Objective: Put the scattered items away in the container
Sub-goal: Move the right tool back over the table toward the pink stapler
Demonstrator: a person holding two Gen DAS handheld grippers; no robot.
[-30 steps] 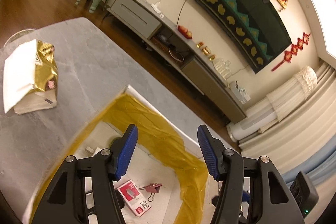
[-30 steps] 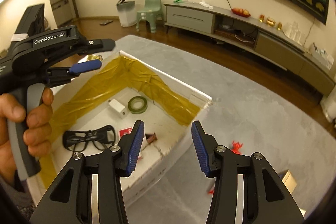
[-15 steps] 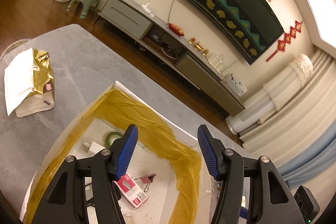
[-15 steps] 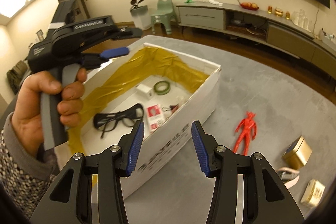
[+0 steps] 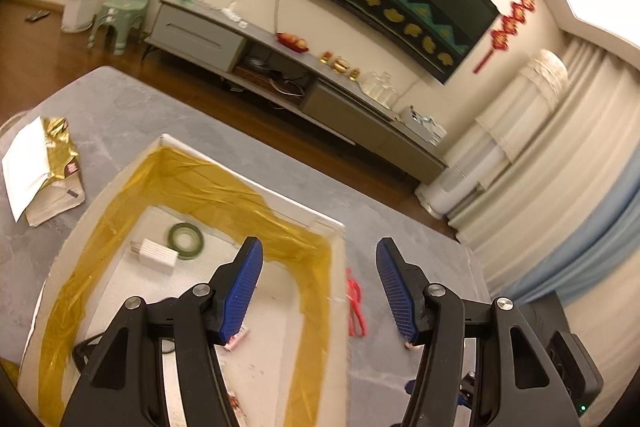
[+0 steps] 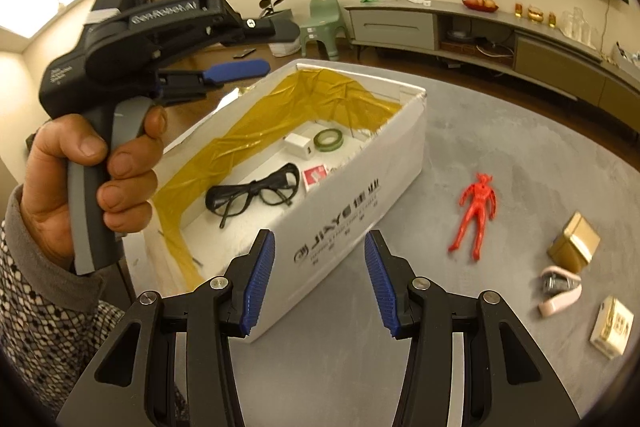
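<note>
While both tools stay agape — empty — the red figure has come into view.

The left gripper is hiding most of the glasses in its own view (only a dark sliver is showing). The box's print is staying unreadable, and the red figure is blurring.
</note>
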